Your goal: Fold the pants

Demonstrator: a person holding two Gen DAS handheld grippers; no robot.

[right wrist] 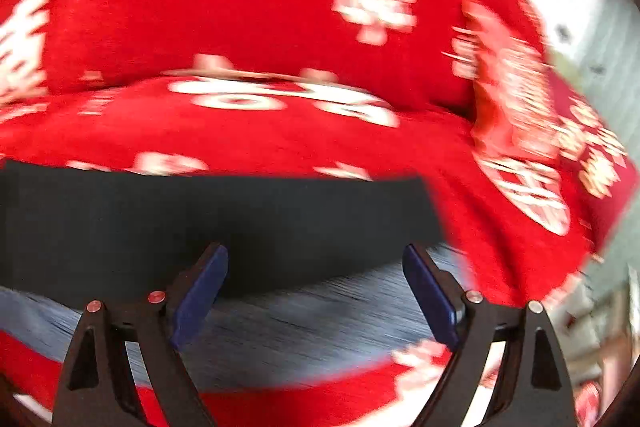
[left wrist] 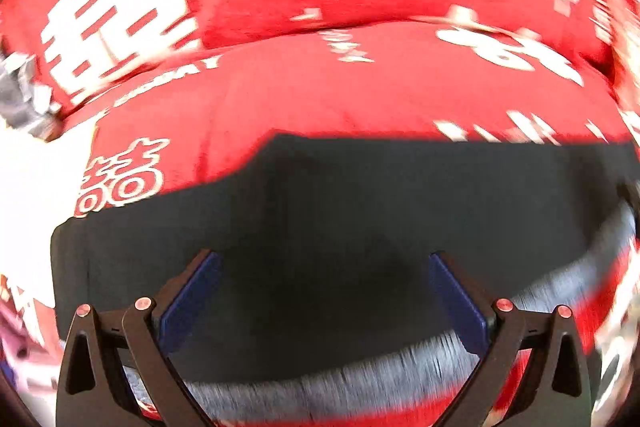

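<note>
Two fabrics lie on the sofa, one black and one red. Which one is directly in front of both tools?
The black pants. Both the left tool and right tool, open, face them; the red printed cover lies beyond.

the left gripper [left wrist: 326, 291] fills the lower part of its own view, its two black arms rising from the bottom corners and leaning inward. the blue pads [left wrist: 192, 299] face each other across a wide gap in the lower centre, with nothing pinched between them. small round rivets sit on each arm near the pad bases.

the right gripper [right wrist: 316, 285] sits the same way at the bottom of its view: black arms splayed from the lower edge, blue pads [right wrist: 200, 295] spread far apart at lower centre, jaws parted and clamping nothing.
</note>
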